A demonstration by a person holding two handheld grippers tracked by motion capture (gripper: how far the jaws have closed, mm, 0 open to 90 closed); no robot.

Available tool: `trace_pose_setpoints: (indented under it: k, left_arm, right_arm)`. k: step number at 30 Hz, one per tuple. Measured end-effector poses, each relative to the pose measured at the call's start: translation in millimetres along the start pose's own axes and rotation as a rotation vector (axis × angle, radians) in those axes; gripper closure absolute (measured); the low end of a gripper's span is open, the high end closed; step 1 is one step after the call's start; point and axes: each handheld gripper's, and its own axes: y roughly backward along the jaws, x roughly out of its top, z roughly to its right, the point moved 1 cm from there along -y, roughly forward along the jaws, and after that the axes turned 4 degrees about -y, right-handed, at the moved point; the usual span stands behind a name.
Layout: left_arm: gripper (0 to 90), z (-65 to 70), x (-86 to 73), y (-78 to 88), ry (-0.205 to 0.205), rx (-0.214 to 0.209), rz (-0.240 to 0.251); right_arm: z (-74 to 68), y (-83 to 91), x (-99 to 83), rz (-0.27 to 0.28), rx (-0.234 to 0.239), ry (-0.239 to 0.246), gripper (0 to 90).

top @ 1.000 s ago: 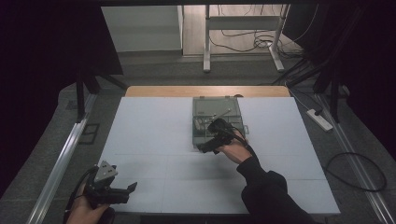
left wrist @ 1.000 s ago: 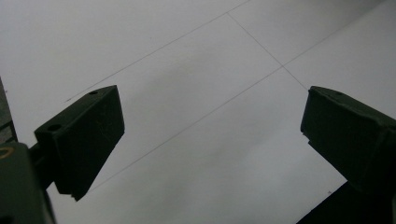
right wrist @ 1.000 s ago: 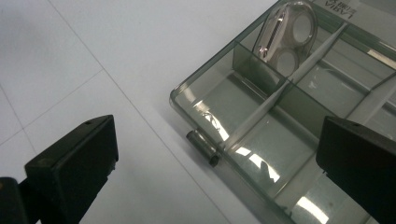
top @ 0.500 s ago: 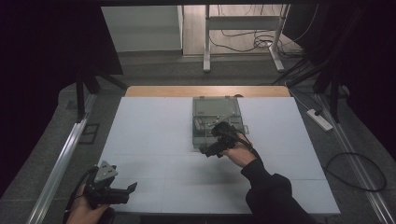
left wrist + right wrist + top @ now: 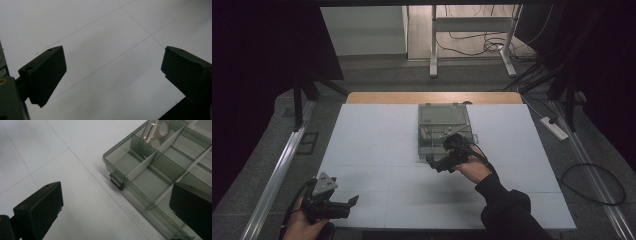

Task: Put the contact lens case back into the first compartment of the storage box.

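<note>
- A flat, smooth white counter [image 5: 377, 145] is being shown, crossed by thin straight seams, with a strip of wood along its far edge.
- A rectangular box [image 5: 444, 127] of clear, grey-tinted plastic is being seen lying open at the middle of the counter, toward the far side, its lid laid back flat.
- The box is being divided by thin pale walls into square and oblong compartments; a small dark latch [image 5: 117, 181] is being carried on its near wall.
- A shiny, rounded metal piece [image 5: 156, 131] is being held in one far compartment; what it is cannot be told.
- The right hand-held gripper [image 5: 443, 162] is being held just over the near edge of the box, its blocky matte-black jaws spread wide with nothing between them.
- In the right gripper view, one jaw is being seen over bare counter and the other over the compartments.
- The left hand-held gripper [image 5: 343, 206] is being held at the near left corner, well apart from the box, jaws wide over bare counter.
</note>
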Motion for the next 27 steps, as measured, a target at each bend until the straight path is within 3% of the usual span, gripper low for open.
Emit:
trace_pose_setpoints:
  k: [10, 27]
  left_arm:
    - [6.1, 0.1, 0.1, 0.0, -0.001, 0.001, 0.0]
    - [6.1, 0.2, 0.3, 0.0, 0.001, 0.001, 0.0]
  right_arm:
    - [-1.6, 7.4, -13.2, -0.012, 0.0, 0.005, 0.0]
    - [-1.9, 32.0, -30.4, 0.025, 0.006, -0.013, 0.0]
